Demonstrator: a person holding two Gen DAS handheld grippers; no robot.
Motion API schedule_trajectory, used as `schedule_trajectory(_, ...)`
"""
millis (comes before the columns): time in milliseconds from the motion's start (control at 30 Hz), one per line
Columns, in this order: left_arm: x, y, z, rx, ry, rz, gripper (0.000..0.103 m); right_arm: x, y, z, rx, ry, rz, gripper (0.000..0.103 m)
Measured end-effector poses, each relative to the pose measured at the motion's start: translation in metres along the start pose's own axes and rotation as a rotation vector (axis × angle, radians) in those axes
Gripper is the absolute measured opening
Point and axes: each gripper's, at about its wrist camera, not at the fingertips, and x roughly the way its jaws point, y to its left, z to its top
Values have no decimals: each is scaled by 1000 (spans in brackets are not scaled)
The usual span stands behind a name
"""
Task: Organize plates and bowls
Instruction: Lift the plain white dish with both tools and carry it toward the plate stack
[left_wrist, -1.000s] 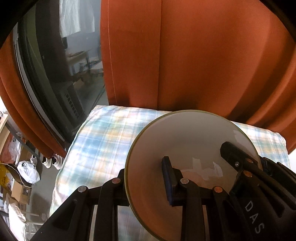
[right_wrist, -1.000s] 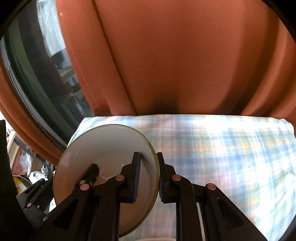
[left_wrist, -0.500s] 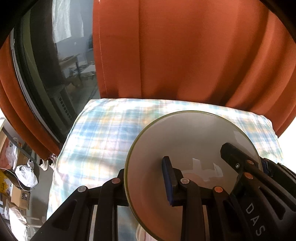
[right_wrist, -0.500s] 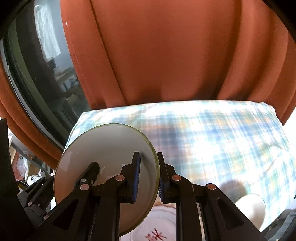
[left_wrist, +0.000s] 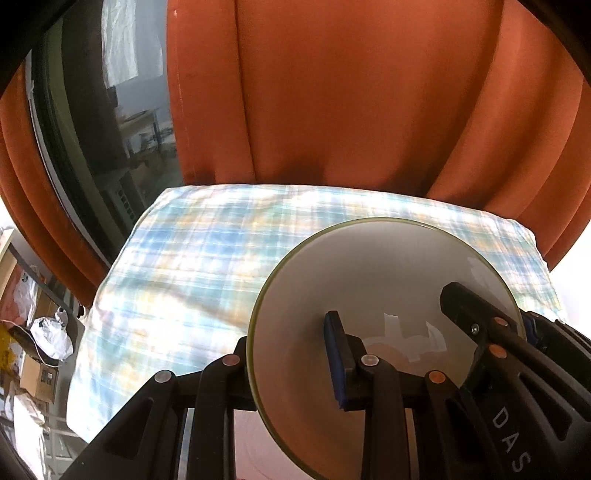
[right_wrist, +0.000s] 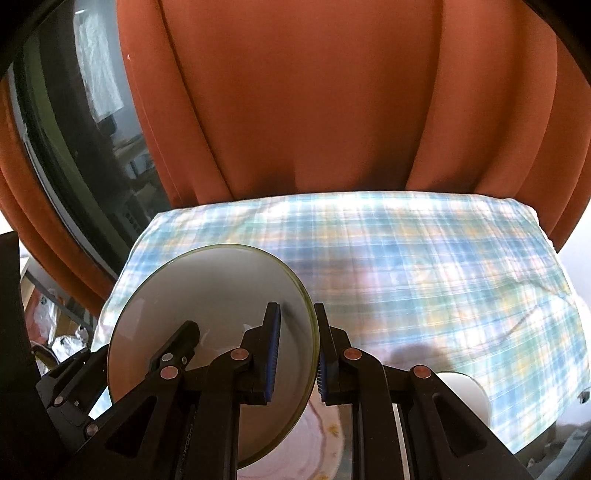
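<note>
We see one grey plate (left_wrist: 384, 295) held up between both grippers – the left gripper (left_wrist: 291, 363) clamps its left rim, the right gripper (right_wrist: 295, 354) its right rim, above the checked cloth (right_wrist: 424, 258).

One glass plate (left_wrist: 384, 280), two claws, one patterned plate (right_wrist: 314, 443), one white bowl (right_wrist: 465, 391)

Orange curtains (left_wrist: 351, 103) are hanging in folds behind the table, brushing the far edge of a blue plaid tablecloth (left_wrist: 207, 258) that is catching bright light. A dark window (right_wrist: 74, 147) is showing at the left, and bags and boxes (left_wrist: 40, 350) are lying on the floor.
</note>
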Motion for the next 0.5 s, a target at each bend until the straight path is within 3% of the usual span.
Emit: schedule_trajectory(500, -16, -85, -30, -3, -6, 19, 26, -19, -89, -14, -24, -14, 40, 20)
